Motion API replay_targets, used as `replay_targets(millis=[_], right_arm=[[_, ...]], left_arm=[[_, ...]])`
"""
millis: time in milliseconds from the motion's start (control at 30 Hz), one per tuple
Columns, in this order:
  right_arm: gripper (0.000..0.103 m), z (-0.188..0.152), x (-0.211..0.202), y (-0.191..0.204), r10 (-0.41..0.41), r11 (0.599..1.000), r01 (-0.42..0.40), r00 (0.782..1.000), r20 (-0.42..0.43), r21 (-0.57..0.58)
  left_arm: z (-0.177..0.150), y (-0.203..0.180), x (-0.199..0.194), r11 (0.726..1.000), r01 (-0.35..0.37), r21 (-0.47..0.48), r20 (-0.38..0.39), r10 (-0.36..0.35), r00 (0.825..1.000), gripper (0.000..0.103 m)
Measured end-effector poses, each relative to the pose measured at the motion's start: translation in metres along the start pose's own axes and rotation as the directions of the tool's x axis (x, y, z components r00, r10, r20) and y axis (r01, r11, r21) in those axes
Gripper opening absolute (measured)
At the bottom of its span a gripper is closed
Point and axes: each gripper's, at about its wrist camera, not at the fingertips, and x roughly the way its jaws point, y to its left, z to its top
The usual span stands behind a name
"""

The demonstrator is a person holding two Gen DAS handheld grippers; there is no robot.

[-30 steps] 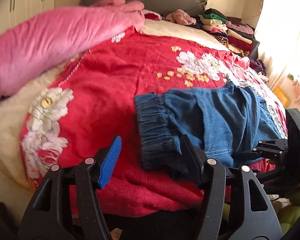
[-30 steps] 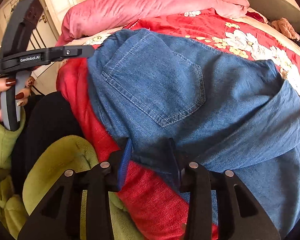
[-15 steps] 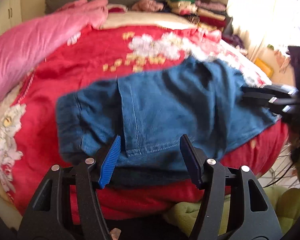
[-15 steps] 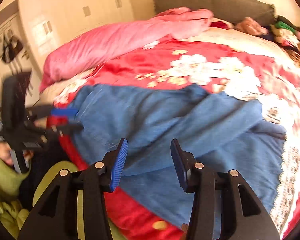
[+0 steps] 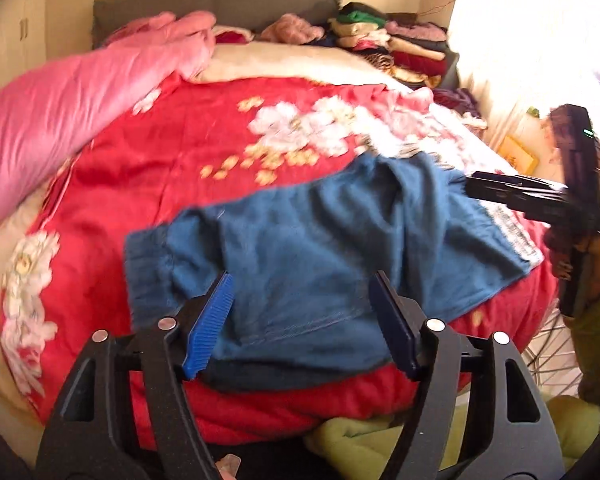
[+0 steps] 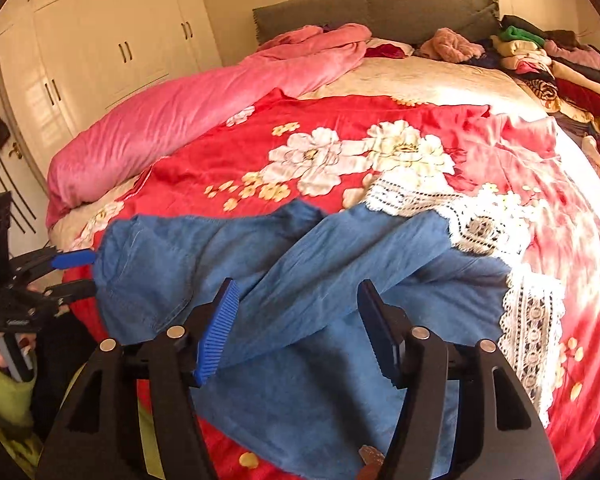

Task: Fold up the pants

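Blue denim pants (image 5: pixel 320 248) lie across the red floral blanket (image 5: pixel 172 168), waistband to the left, legs crossing toward the lace-trimmed hems (image 6: pixel 532 320). My left gripper (image 5: pixel 300 324) hovers over the waist end with its jaws opening; the blue pads are apart and press on nothing. My right gripper (image 6: pixel 300 328) hangs above the legs (image 6: pixel 300 264), its jaws also opening, with denim below them but not pinched. The right wrist view shows the left gripper (image 6: pixel 80 274) beside the waistband edge. In the left wrist view the right gripper (image 5: pixel 476 188) is at the leg end.
A rolled pink duvet (image 6: pixel 188 108) runs along the far left of the bed. Stacked folded clothes (image 6: pixel 540 60) sit by the grey headboard (image 6: pixel 380 8). White wardrobes (image 6: pixel 100 48) stand on the left. A person's green sleeve (image 5: pixel 596 320) is at the bed's near edge.
The right jaws, narrow around the denim edge before, have widened and drawn back and up off the pants. The left gripper has shifted right along the waist and its jaws have widened too.
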Motion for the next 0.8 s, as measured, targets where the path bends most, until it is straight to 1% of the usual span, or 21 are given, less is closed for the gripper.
replay_targets(millis=[67, 200, 300, 367, 433, 533, 667, 733, 767, 800], right_arm=[[0.061, 0.006, 0.001, -0.003, -0.013, 1.000, 0.013, 1.000, 0.000, 0.004], [0.061, 0.015, 0.004, -0.006, -0.030, 1.000, 0.030, 1.000, 0.001, 0.000], [0.061, 0.023, 0.007, -0.008, -0.041, 0.999, 0.041, 0.999, -0.005, -0.007], [0.061, 0.030, 0.012, -0.011, -0.047, 0.999, 0.046, 0.999, -0.014, -0.006], [0.061, 0.039, 0.018, -0.016, -0.047, 0.999, 0.047, 0.999, -0.022, 0.002], [0.061, 0.054, 0.032, -0.025, -0.058, 0.998, 0.059, 0.997, -0.054, 0.024], [0.061, 0.072, 0.058, -0.034, -0.075, 0.997, 0.078, 0.992, -0.102, 0.026], [0.061, 0.080, 0.074, -0.038, -0.095, 0.995, 0.098, 0.988, -0.123, 0.015], [0.061, 0.084, 0.087, -0.039, -0.107, 0.994, 0.109, 0.984, -0.145, 0.007], [0.061, 0.088, 0.099, -0.042, -0.128, 0.992, 0.130, 0.979, -0.161, 0.004]], left_arm=[[0.006, -0.012, 0.004, 0.999, 0.040, 0.015, -0.004, -0.040, 0.999, 0.064], [0.010, -0.032, 0.022, 0.993, 0.114, 0.024, -0.040, -0.113, 0.993, 0.064], [0.010, -0.053, 0.037, 0.981, 0.191, 0.030, -0.075, -0.188, 0.979, 0.064], [0.011, -0.063, 0.047, 0.974, 0.223, 0.044, -0.106, -0.218, 0.970, 0.063], [0.012, -0.069, 0.056, 0.970, 0.237, 0.051, -0.129, -0.229, 0.965, 0.059], [0.015, -0.074, 0.076, 0.962, 0.273, 0.027, -0.170, -0.264, 0.949, 0.057], [0.020, -0.075, 0.107, 0.957, 0.291, -0.013, -0.228, -0.286, 0.931, 0.057], [0.019, -0.079, 0.116, 0.956, 0.292, -0.006, -0.239, -0.285, 0.928, 0.057], [0.018, -0.082, 0.119, 0.957, 0.288, 0.004, -0.238, -0.279, 0.930, 0.056], [0.018, -0.083, 0.121, 0.958, 0.286, 0.010, -0.239, -0.275, 0.931, 0.051]])
